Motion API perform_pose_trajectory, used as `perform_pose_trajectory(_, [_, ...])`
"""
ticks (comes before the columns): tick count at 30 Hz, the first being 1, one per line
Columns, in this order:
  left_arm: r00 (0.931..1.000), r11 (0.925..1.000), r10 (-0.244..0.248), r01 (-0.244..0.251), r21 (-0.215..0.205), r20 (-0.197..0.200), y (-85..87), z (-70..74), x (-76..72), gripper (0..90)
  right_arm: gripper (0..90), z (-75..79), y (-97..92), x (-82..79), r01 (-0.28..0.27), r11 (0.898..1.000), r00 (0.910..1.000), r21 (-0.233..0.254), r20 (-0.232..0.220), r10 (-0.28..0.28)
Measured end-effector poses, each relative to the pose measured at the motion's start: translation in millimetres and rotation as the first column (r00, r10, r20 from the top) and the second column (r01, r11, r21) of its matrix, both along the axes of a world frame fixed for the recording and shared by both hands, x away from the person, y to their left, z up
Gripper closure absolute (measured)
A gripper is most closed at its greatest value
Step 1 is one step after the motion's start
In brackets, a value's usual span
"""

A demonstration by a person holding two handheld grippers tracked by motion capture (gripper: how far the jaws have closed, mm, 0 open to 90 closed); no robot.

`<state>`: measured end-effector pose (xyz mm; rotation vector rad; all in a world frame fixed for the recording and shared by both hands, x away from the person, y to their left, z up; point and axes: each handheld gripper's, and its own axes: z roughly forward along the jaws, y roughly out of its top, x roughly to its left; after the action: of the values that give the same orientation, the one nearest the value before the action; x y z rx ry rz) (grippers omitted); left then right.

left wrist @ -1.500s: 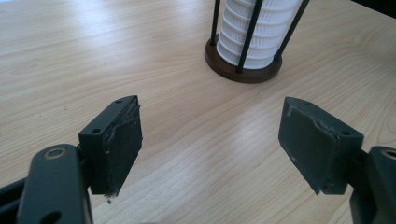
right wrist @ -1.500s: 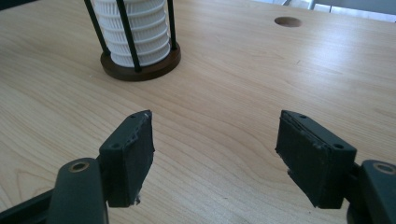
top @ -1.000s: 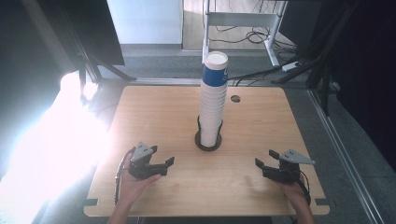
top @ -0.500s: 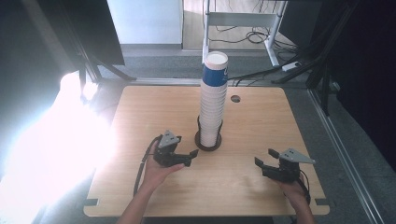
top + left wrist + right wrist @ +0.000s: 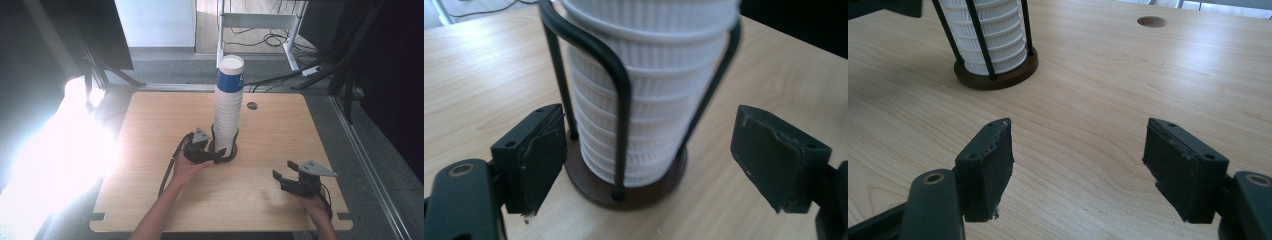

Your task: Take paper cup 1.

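Observation:
A tall stack of white ribbed paper cups (image 5: 229,100) stands in a black wire holder (image 5: 621,90) on a round dark base (image 5: 644,192) at the middle of the wooden table (image 5: 150,130). My left gripper (image 5: 216,156) sits at the foot of the stack on its left. In the left gripper view the left gripper (image 5: 654,145) is open. Its jaws flank the holder without touching it and have just been closing. My right gripper (image 5: 282,179) rests near the front right edge, open with bare table between its jaws (image 5: 1080,160). The cups (image 5: 988,40) stand far ahead of it.
A round cable hole (image 5: 252,106) lies in the table behind and right of the stack. Strong glare falls on the floor left of the table. Dark stands and a white frame with cables surround the far side.
My left gripper has travelled right and forward from the front left of the table to the foot of the cup stack. The right gripper has stayed where it was.

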<state>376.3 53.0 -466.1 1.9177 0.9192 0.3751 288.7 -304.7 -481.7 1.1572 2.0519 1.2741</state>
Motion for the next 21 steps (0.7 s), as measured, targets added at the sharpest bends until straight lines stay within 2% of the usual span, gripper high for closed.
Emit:
perform_pose_trajectory(3, [0.9999, 0.9999, -0.007, 0.007, 0.01, 0.013, -2.8, -3.1, 5.2, 15.1, 28.4, -0.5, -0.1, 0.2, 0.001, 1.0, 1.0, 0.0, -0.001, -0.001])
perform_pose_trajectory(6, [1.0, 0.9996, -0.003, 0.002, 0.028, 0.005, -6.1, -4.7, 11.2, 14.6, 28.4, -1.5, 0.7, 0.9, 0.001, 1.0, 1.0, -0.004, -0.005, -0.001])
perform_pose_trajectory(12, [0.9998, 0.9998, -0.018, 0.018, 0.008, 0.01, -7.3, -9.8, 18.0, 14.3, 28.3, -0.7, 2.6, 0.4, -0.009, 1.0, 1.0, -0.009, -0.001, 0.009])
perform_pose_trajectory(15, [0.9996, 0.9995, -0.025, 0.025, 0.018, 0.016, -11.9, -13.6, 19.4, 14.3, 28.3, 0.4, 3.3, 1.9, -0.011, 1.0, 0.9999, -0.013, 0.0, 0.011])
perform_pose_trajectory(20, [0.9998, 0.9995, -0.019, 0.019, 0.025, 0.009, -15.6, -20.4, 22.8, 14.6, 28.1, 7.1, 5.2, 3.9, -0.016, 1.0, 0.9998, -0.015, 0.014, 0.016])
perform_pose_trajectory(21, [0.9998, 0.9995, -0.02, 0.02, 0.023, 0.009, -15.8, -21.3, 23.3, 15.0, 27.8, 13.5, 6.8, 5.3, -0.023, 1.0, 0.9995, -0.005, 0.023, 0.023])
